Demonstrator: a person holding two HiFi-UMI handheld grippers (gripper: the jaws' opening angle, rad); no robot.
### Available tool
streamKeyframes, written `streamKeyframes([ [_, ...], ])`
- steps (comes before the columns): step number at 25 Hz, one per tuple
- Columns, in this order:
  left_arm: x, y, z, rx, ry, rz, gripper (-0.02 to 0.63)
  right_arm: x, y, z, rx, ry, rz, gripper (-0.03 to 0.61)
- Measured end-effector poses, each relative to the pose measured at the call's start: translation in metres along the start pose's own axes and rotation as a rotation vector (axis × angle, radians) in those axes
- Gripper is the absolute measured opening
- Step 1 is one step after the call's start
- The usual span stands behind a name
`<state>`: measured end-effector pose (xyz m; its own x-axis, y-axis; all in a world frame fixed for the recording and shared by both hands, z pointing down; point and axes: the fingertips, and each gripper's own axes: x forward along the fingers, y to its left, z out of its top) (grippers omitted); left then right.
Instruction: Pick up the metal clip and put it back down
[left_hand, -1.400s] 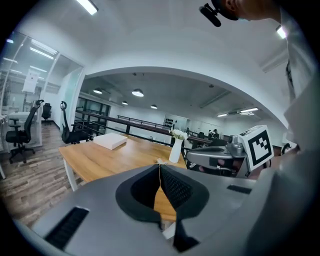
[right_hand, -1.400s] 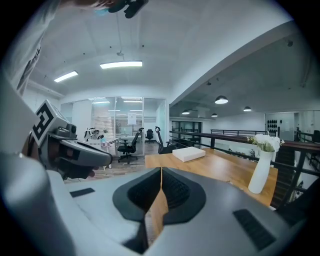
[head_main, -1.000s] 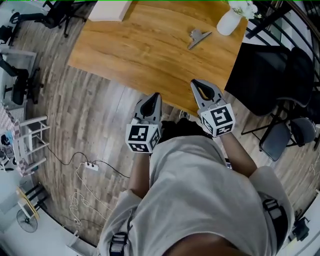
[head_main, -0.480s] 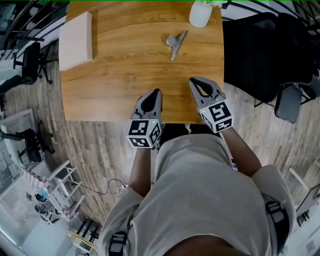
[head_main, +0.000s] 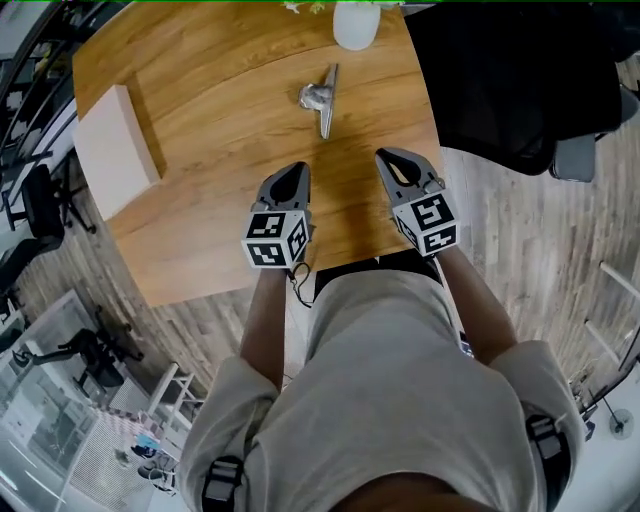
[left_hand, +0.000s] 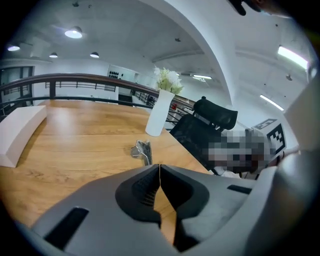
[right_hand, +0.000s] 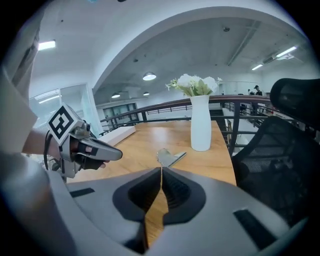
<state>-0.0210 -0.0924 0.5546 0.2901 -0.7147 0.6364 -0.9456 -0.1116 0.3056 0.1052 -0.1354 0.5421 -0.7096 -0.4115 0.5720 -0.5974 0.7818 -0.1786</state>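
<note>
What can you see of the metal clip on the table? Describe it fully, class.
The metal clip is silvery and shiny: a broad pinching end and a long flat handle. It lies on the wooden table, near the white vase, ahead of the left gripper and right gripper. Only the table touches it.
</note>
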Motion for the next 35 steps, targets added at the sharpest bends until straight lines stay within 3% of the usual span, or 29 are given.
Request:
streamKeyframes([
  [5,0.04,0.007,0.002,0.041,0.06,-0.068,0.025,0.003,-0.009,-0.016,0.052,0.043,-0.061,0.028],
  [11,0.085,0.013,-0.009,0.005,0.128,-0.094,0.026,0.0,-0.018,-0.025,0.088,0.068,-0.101,0.028],
  [17,0.109,0.02,-0.012,-0.041,0.165,-0.071,0.027,0.0,-0.023,-0.03,0.122,0.081,-0.122,0.028],
  [22,0.129,0.019,-0.016,0.004,0.207,-0.066,0.031,-0.002,-0.021,-0.032,0.123,0.086,-0.136,0.028],
  [25,0.139,0.02,-0.023,0.009,0.244,-0.055,0.104,-0.008,-0.02,-0.036,0.127,0.089,-0.151,0.028],
  [32,0.151,0.025,-0.021,0.077,0.249,0.005,0.104,-0.014,-0.014,-0.043,0.151,0.091,-0.174,0.028],
  [35,0.152,0.022,-0.019,0.065,0.245,0.011,0.085,-0.021,-0.015,-0.044,0.151,0.094,-0.187,0.028],
])
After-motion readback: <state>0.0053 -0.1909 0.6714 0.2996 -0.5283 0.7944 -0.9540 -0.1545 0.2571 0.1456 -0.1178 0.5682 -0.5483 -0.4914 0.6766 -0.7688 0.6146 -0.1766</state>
